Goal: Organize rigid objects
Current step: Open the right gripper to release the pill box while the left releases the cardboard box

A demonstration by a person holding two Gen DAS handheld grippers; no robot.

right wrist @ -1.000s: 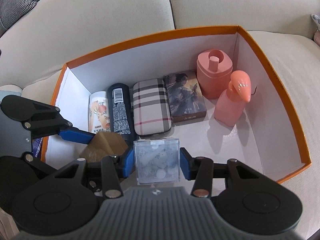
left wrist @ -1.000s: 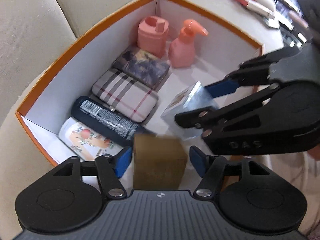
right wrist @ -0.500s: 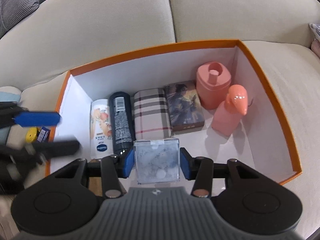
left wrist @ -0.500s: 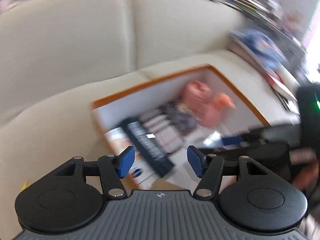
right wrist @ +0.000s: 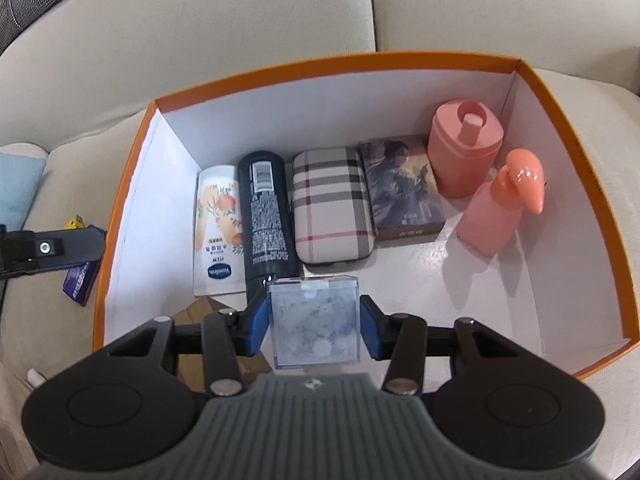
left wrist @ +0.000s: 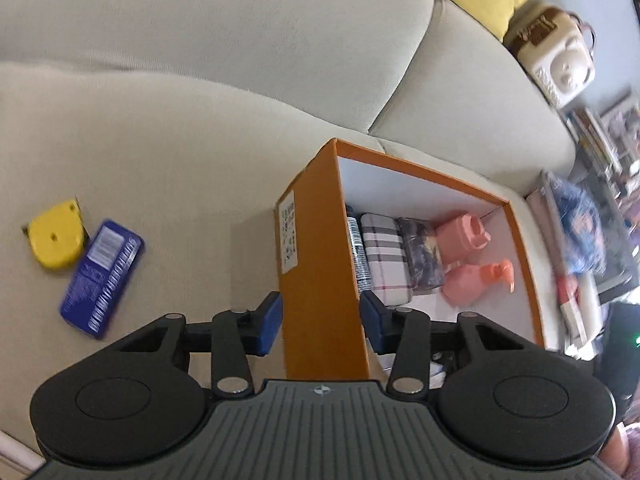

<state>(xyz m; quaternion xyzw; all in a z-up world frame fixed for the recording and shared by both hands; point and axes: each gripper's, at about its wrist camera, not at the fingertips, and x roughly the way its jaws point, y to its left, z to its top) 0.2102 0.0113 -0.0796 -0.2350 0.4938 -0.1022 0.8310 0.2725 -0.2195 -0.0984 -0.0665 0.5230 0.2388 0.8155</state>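
My right gripper (right wrist: 314, 326) is shut on a small clear plastic box (right wrist: 314, 320) with pale pieces inside, held low over the front of the orange box (right wrist: 132, 184). A brown box (right wrist: 198, 312) lies on the orange box's floor just left of it. My left gripper (left wrist: 321, 322) is outside the orange box (left wrist: 316, 240), above its left wall. Its jaws are closing with nothing held between the pads. On the sofa to its left lie a blue packet (left wrist: 102, 276) and a yellow tape measure (left wrist: 54, 242).
Along the back of the orange box stand or lie a white tube (right wrist: 218, 232), a black bottle (right wrist: 266, 216), a plaid case (right wrist: 332, 204), a picture card box (right wrist: 404, 188), a pink container (right wrist: 464, 148) and a pink pump bottle (right wrist: 504, 200). Beige sofa cushions (left wrist: 200, 60) surround it.
The left gripper let go of the brown box inside the orange box, drew out to the left, rolled, and its jaws narrowed. The right gripper kept still with the clear box.
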